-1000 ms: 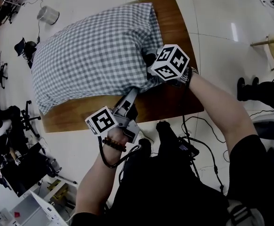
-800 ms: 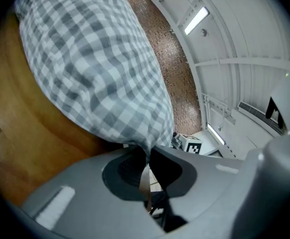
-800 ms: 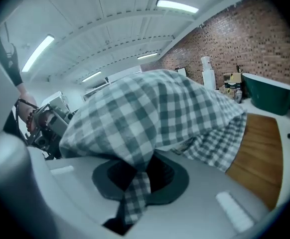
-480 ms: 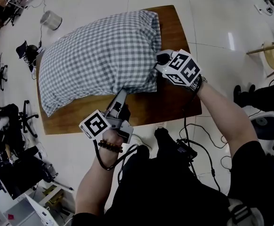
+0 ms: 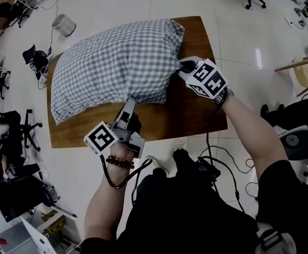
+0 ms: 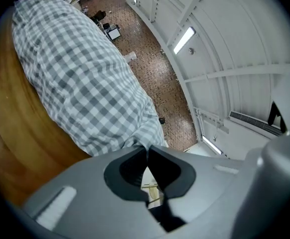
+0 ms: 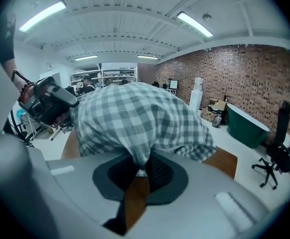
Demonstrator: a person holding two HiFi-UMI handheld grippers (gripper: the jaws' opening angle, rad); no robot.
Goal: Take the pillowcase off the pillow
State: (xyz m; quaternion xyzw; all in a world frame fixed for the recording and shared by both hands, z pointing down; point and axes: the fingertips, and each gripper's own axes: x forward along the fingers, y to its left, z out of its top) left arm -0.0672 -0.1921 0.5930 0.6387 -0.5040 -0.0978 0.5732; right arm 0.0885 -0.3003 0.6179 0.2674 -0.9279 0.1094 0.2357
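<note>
The left tool (image 5: 128, 102) and right tool (image 5: 181, 66) have just been closing their jaws, and each now pinches the checked pillowcase (image 5: 117, 62) at its near edge, which has bunched up toward them.

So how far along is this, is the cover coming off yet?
Done: both grips made. The left claw pinches the pillowcase at its near edge; the right claw has just closed on fabric at its end. In hand: cloth bunched at both claws. Left: the stripping itself; no bare pillow shows.
</note>
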